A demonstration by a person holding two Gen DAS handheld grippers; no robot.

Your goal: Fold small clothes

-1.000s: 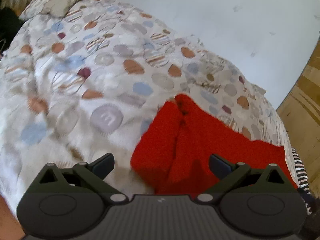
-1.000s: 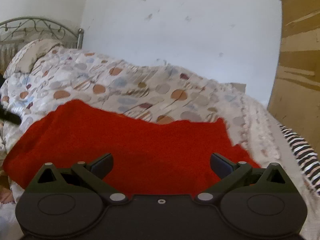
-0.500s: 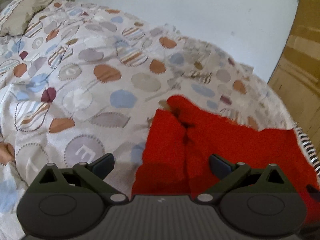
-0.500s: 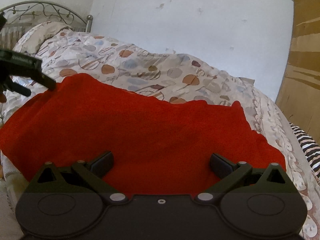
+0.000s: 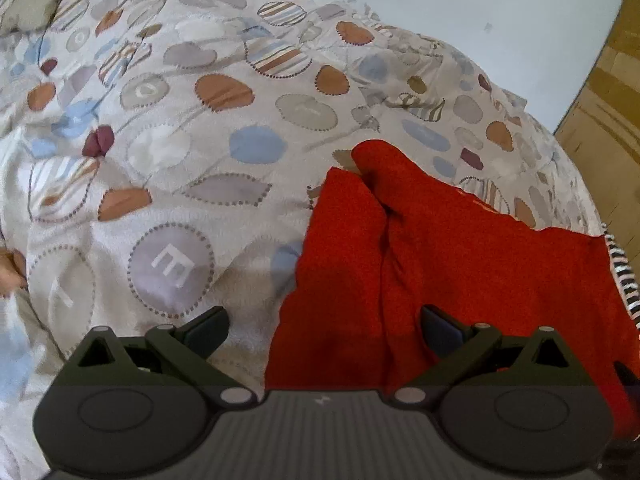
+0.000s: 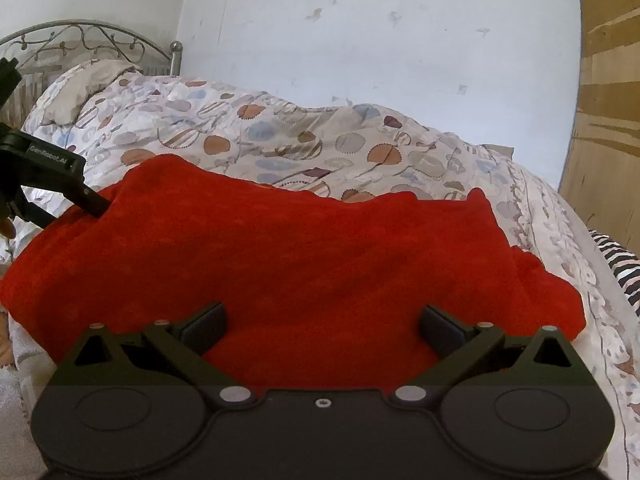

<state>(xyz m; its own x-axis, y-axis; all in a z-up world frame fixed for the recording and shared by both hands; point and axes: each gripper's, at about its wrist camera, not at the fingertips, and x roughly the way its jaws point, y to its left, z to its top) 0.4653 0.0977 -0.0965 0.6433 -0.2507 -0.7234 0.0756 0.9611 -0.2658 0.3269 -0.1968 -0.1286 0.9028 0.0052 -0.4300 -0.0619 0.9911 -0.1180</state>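
A red fleece garment [image 6: 304, 256] lies spread on the patterned duvet [image 6: 320, 148]. In the left wrist view the garment [image 5: 452, 264] fills the lower right, with a lengthwise crease. My left gripper [image 5: 323, 326] is open and empty, straddling the garment's left edge; it also shows at the left of the right wrist view [image 6: 56, 176], by the garment's far left corner. My right gripper [image 6: 323, 322] is open and empty, low over the garment's near edge.
A white wall [image 6: 380, 40] runs behind the bed. A metal headboard [image 6: 92, 40] and pillow [image 6: 88, 84] are at the far left. A wooden panel [image 6: 608, 100] stands at the right. A black-and-white striped cloth [image 6: 624, 272] lies at the bed's right edge.
Both grippers have moved closer and lower over the red garment. The left gripper has come into the right wrist view at the garment's left corner. Both stay open.
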